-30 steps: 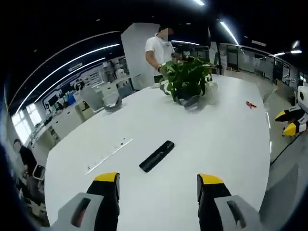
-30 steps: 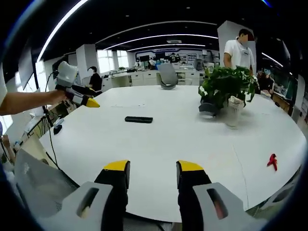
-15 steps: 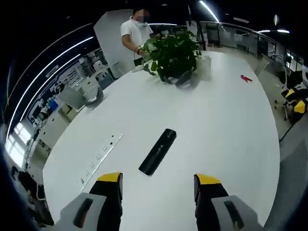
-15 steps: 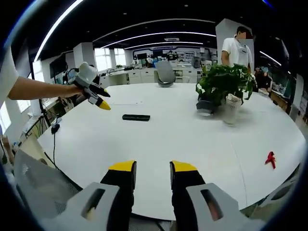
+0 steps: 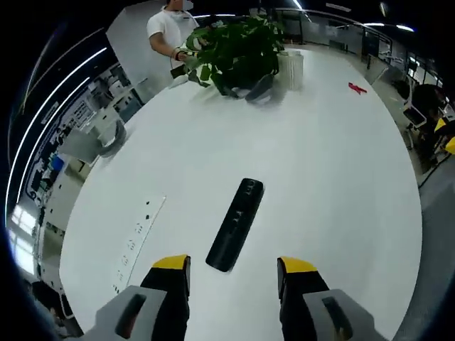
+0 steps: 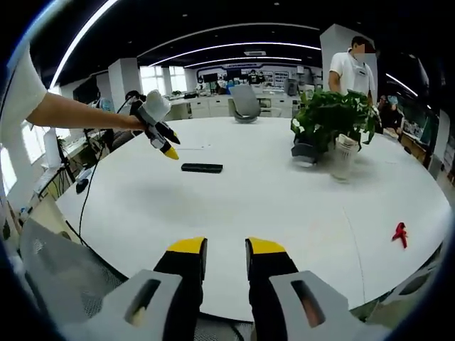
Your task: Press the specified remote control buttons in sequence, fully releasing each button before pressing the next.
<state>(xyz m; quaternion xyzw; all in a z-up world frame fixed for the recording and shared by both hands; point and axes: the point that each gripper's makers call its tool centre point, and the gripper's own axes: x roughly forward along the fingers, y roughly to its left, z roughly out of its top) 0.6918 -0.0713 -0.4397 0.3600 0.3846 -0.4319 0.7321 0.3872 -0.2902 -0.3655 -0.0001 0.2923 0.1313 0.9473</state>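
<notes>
A black remote control lies flat on the white round table, its near end just ahead of my left gripper. That gripper's yellow-tipped jaws stand open, with nothing between them. In the right gripper view the same remote lies far off at the left. The left gripper, held in a hand, hovers tilted down just above and left of it. My right gripper is at the near table edge, far from the remote. Its jaws are open by a narrow gap and hold nothing.
A potted green plant and a white cup stand at the far side. A small red object lies near the right edge. A white socket strip lies left of the remote. A person in white stands behind the plant.
My left gripper has moved in over the table towards the remote and tilted down. Both grippers' jaws have narrowed, the right more so. The remote has not moved.
</notes>
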